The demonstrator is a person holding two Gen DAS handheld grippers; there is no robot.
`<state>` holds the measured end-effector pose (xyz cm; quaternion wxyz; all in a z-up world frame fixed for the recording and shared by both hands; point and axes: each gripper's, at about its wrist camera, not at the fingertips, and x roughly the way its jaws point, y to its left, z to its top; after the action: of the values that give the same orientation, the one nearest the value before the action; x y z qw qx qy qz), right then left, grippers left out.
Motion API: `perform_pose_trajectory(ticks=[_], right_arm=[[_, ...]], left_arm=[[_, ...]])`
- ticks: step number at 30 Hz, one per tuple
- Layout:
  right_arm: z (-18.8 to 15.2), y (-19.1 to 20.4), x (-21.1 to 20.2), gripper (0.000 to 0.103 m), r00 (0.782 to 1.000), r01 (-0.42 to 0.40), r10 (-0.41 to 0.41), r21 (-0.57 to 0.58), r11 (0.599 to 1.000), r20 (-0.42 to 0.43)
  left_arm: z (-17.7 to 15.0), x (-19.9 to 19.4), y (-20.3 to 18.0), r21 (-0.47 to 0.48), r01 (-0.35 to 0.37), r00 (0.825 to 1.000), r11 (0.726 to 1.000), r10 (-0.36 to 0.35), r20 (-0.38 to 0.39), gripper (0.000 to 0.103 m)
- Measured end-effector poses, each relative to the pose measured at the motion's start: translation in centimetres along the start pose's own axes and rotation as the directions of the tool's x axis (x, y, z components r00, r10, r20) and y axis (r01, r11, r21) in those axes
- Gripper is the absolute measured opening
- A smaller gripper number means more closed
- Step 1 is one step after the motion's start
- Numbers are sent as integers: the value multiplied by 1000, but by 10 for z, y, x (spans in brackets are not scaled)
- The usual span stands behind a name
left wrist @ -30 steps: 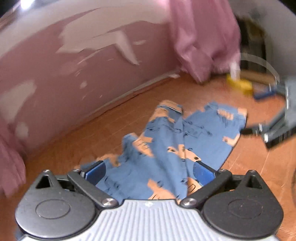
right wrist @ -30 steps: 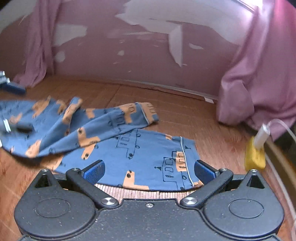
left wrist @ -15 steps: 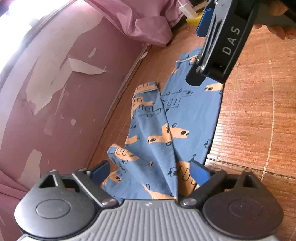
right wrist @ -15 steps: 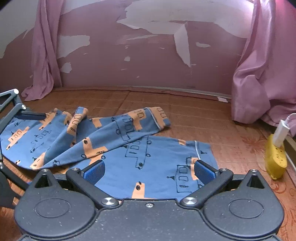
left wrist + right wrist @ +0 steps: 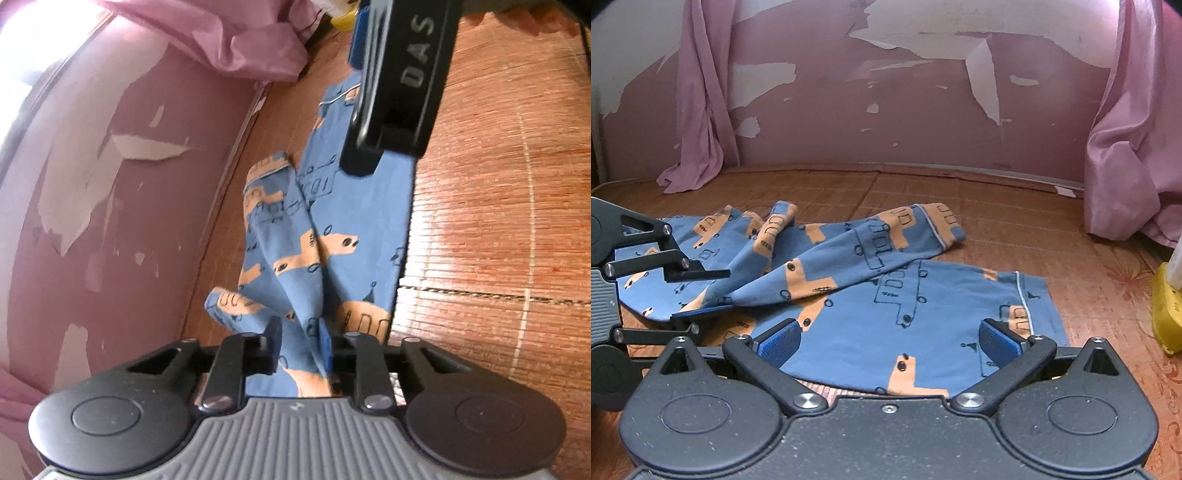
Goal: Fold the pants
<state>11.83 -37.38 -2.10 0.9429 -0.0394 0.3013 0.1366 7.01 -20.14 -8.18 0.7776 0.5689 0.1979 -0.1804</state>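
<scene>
The left gripper (image 5: 300,345) pinches the pyjama pants (image 5: 886,295) — first fold beginning. The right gripper (image 5: 888,341), spread at lower centre, needs the hem next.

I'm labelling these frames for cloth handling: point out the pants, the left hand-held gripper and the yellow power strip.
pants (image 5: 871,325), right wrist view, flat lower leg panel.
left hand-held gripper (image 5: 300,349), left wrist view, midway between fingertips, pinching fabric.
yellow power strip (image 5: 1165,314), right wrist view, its side.

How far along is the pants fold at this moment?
Early. Done: the pants lie on the mat, one leg flat, the other crossing it crumpled. In hand: the left gripper has its fingers shut on a bunched fold of fabric. The right gripper hovers open over the flat leg. Left: aligning the legs and every fold.
</scene>
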Motion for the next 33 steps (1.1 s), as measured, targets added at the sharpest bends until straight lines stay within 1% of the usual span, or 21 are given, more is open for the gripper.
perform_pose_trajectory(ticks=[2, 4, 6, 7, 8, 9, 11, 12, 14, 17, 18, 19, 20, 22, 23, 25, 26, 27, 28, 31, 33], right_arm=[[-1, 2, 1, 102, 1000, -5, 5, -5, 1000, -3], [-1, 4, 3, 102, 1000, -7, 7, -10, 1000, -8], [-2, 6, 4, 102, 1000, -16, 16, -18, 1000, -10], [-2, 8, 4, 102, 1000, -18, 18, -23, 1000, -10], [-2, 9, 4, 102, 1000, -21, 21, -27, 999, -11], [-3, 9, 4, 102, 1000, -23, 23, -31, 999, -11], [-3, 11, 4, 102, 1000, -29, 29, -36, 999, -13], [-3, 12, 4, 102, 999, -34, 34, -39, 999, -13], [-4, 11, 4, 101, 999, -53, 53, -37, 998, -11], [4, 1, 6, 90, 990, -141, 142, 18, 990, -15], [9, -2, 10, 84, 986, -164, 165, 39, 986, -28], [17, -10, 18, 80, 979, -198, 202, 79, 977, -42], [25, -17, 27, 75, 970, -231, 238, 118, 966, -53], [41, -31, 47, 75, 949, -281, 303, 203, 938, -84], [50, -42, 63, 74, 933, -305, 346, 287, 908, -104], [59, -59, 86, 73, 897, -332, 425, 450, 829, -122], [61, -68, 101, 73, 870, -339, 476, 546, 766, -127], [62, -72, 108, 73, 857, -339, 499, 591, 732, -126], [63, -76, 117, 73, 848, -326, 513, 632, 703, -134], [67, -78, 129, 74, 845, -304, 517, 671, 677, -139], [69, -78, 134, 74, 851, -295, 509, 688, 663, -127]], left_arm=[[0, -3, -5, 33, 6, 1000, 999, -6, 21, 26], [-1, -4, -9, 61, -19, 999, 998, 17, 41, 29], [-1, -3, -12, 81, -38, 998, 996, 34, 46, 29], [-1, -2, -12, 89, -46, 998, 995, 42, 43, 27], [-1, -1, -12, 91, -47, 998, 995, 43, 39, 23], [-1, 1, -10, 85, -45, 999, 995, 43, 34, 10], [-1, 3, -4, 50, -49, 999, 998, 48, 26, 3], [-1, 3, -2, 31, -60, 998, 998, 59, 24, 2], [0, 2, 5, -7, -57, 998, 998, 57, 32, 1], [0, 1, 22, -116, 3, 999, 993, 1, 41, 1], [-1, 2, 28, -158, 34, 999, 987, -27, 42, 1], [-2, 2, 36, -204, 67, 997, 977, -59, 46, 1], [-3, 3, 42, -247, 79, 996, 966, -69, 47, 1], [-6, 2, 53, -305, 85, 996, 948, -68, 65, 1], [-7, 1, 58, -332, 87, 995, 939, -67, 71, 1], [-11, 0, 69, -391, 102, 994, 915, -75, 85, 1], [-13, -1, 74, -421, 109, 993, 901, -80, 86, 1], [-15, 0, 80, -448, 117, 992, 886, -87, 88, 1], [-17, -3, 83, -484, 130, 991, 865, -97, 92, 1], [-25, -1, 100, -545, 157, 988, 823, -124, 98, 1], [-30, 0, 107, -567, 166, 986, 807, -131, 103, 1]])
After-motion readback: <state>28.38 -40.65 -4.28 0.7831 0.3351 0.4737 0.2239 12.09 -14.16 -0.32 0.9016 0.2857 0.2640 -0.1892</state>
